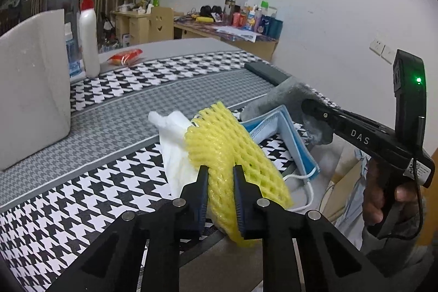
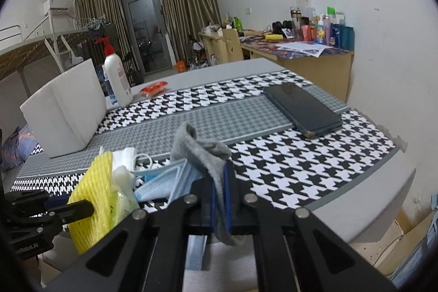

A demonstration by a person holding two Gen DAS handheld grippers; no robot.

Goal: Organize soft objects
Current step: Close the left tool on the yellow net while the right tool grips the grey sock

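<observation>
My left gripper is shut on a yellow foam net sleeve and holds it at the near table edge; it also shows in the right wrist view. White foam sheets lie just behind it. My right gripper is shut on a grey sock, which drapes over its fingers; the sock shows in the left wrist view too. A blue face mask lies under the sock on the houndstooth cloth.
A white foam box stands at the left. A white pump bottle and a red packet are behind it. A dark phone lies at the far right. A cluttered desk is against the wall.
</observation>
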